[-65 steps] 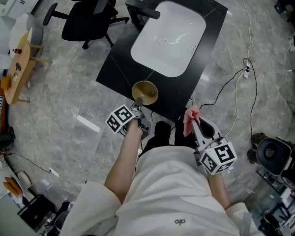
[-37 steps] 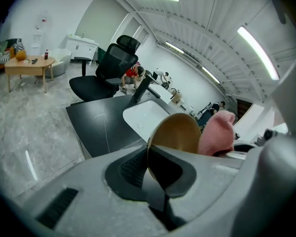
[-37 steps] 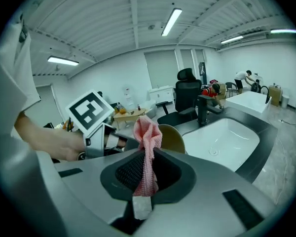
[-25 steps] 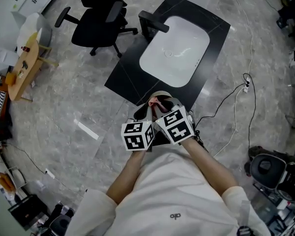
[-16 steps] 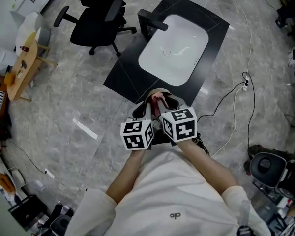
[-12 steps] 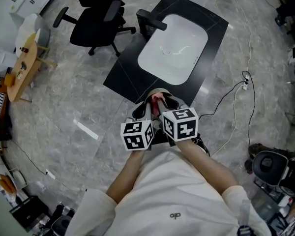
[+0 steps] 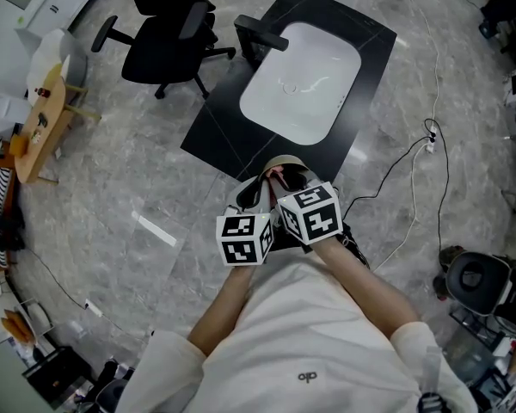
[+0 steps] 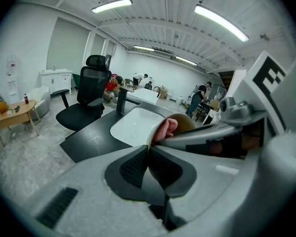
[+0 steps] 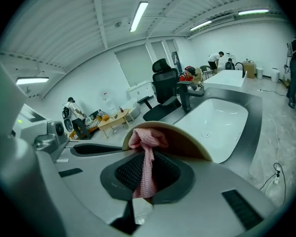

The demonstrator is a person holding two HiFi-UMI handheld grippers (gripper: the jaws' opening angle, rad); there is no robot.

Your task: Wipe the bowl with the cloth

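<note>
At the left, our left gripper (image 8: 149, 156) has its jaws closed on the thin rim of the tan bowl (image 8: 187, 124), which hangs tilted in the air above the near edge of the black counter (image 7: 217, 134). That is the weak point. The pads hold only an edge, so a hard push from the wipe could lever the bowl round in the grip or pry it free, and it would drop onto the counter edge or the floor. Inside the bowl sits the bunched pink cloth (image 9: 146, 139). Our right gripper (image 9: 147, 174) is clamped on a narrow tail of it, so a long drag against the wall might pull the strip out from between the pads. The two grippers are just beside each other, cubes almost touching, and a wide roll of either wrist could knock one against the other. For room, the office chair (image 7: 166, 34) stands well apart at the far left. The faucet (image 7: 260, 36) and the white sink (image 7: 303, 77) lie ahead, clear of the bowl. To the right there is bare floor with only a cable (image 7: 410, 188) trailing across it, so we judge sideways and upward travel to be free.
</note>
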